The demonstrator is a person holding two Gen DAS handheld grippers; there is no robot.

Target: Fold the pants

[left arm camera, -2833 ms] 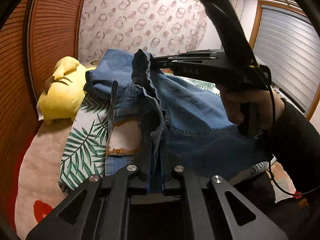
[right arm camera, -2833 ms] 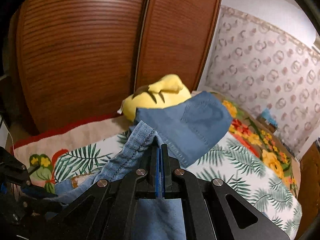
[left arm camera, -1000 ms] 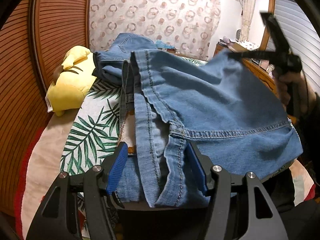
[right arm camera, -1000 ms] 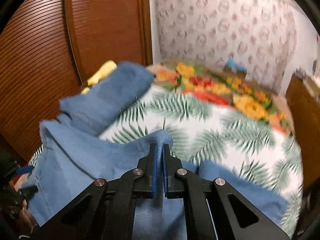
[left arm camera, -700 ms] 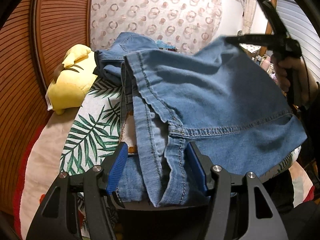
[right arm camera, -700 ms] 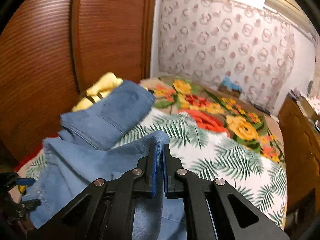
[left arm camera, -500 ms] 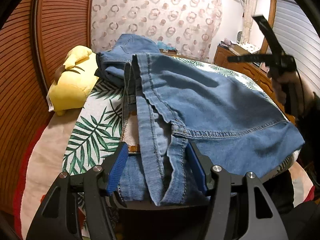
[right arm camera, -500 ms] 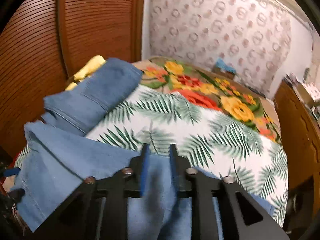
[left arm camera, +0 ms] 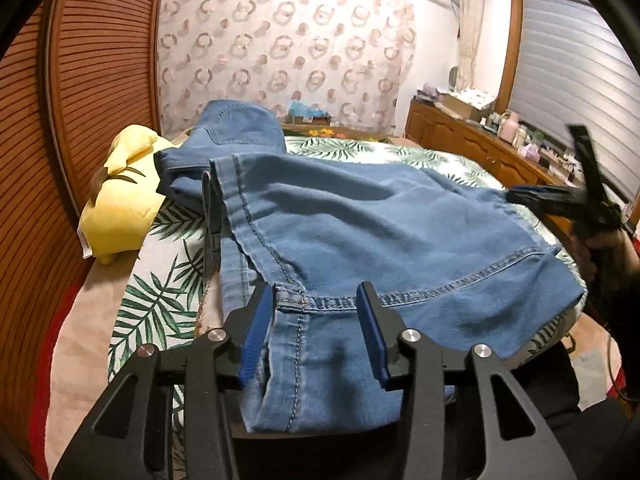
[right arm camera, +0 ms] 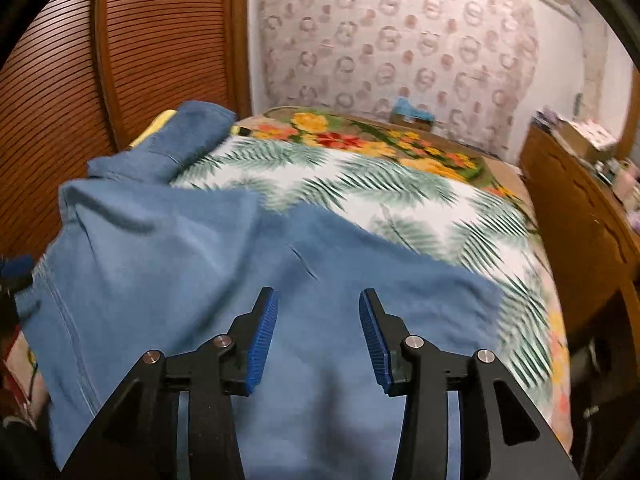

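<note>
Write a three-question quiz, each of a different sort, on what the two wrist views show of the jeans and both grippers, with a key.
1. True or false: the left gripper is clamped shut on the jeans.
2. The yellow plush toy lies: A) left of the jeans, by the wooden wall; B) on the dresser; C) on the floor.
3. Fill in: the right gripper is ____.

Key: 1 false, its jaws stand apart around the seam; 2 A; 3 open.

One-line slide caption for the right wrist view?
Right tool open above blue jeans spread on the palm-leaf bedspread.
</note>
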